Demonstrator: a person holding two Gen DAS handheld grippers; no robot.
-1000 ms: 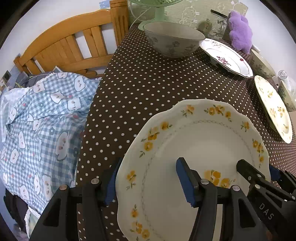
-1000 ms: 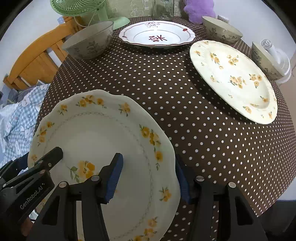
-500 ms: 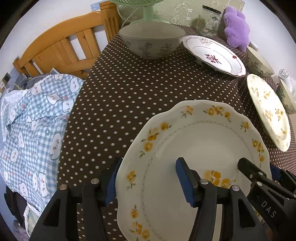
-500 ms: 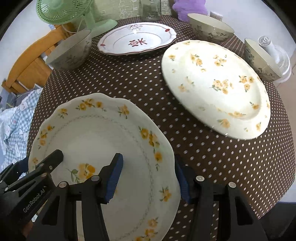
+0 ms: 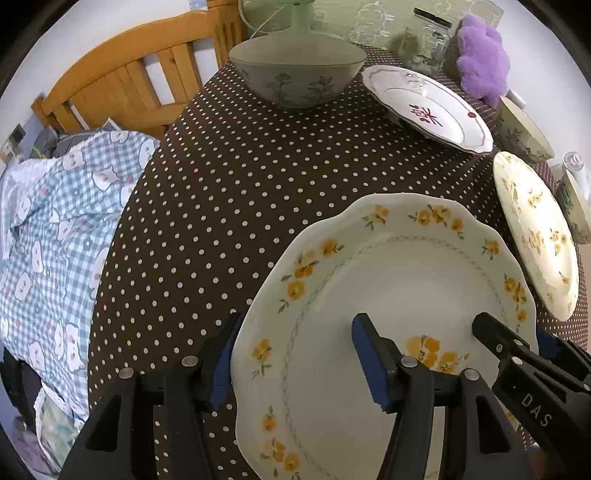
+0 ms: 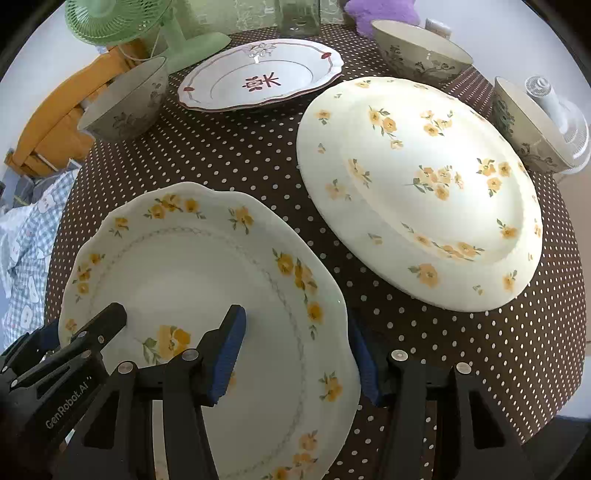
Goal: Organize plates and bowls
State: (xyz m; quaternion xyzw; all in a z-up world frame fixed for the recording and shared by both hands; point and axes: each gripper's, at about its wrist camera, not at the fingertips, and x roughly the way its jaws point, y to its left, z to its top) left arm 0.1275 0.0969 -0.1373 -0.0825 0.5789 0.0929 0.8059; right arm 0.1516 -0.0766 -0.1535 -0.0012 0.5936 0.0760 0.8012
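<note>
1. At nine o'clock in the left wrist view we see a blue checked cloth with white bears (image 5: 55, 236), and above it, toward eleven o'clock, a wooden chair back (image 5: 125, 81).
2. We find the brown polka-dot tablecloth (image 5: 229, 192) filling the middle of both views.
3. At twelve o'clock on it stands a grey-green floral bowl (image 5: 299, 74); in the right wrist view a green fan (image 6: 122, 22) rises just behind that bowl.
4. Our left gripper (image 5: 295, 354) pinches the scalloped yellow-flower plate (image 5: 399, 280) by its left rim: one blue pad sits under the edge, the other rests on the plate's upper face.
5. Our right gripper (image 6: 295, 354) pinches the same plate at its right rim, one pad on top, the other below the edge.
6. The plate sits at six o'clock in both views, above the cloth; we cannot tell whether it touches the table.
7. At one o'clock from it lies a white plate with a red character (image 6: 258, 79), close beside the bowl.
8. At two o'clock lies a large cream plate with yellow flowers (image 6: 421, 184), near the held plate but apart from it.
9. Behind it, from one to two o'clock, stand two more floral bowls (image 6: 417, 51), (image 6: 524, 125), with a purple plush (image 5: 480, 70) and a glass jar (image 5: 432, 48) at the far edge.
</note>
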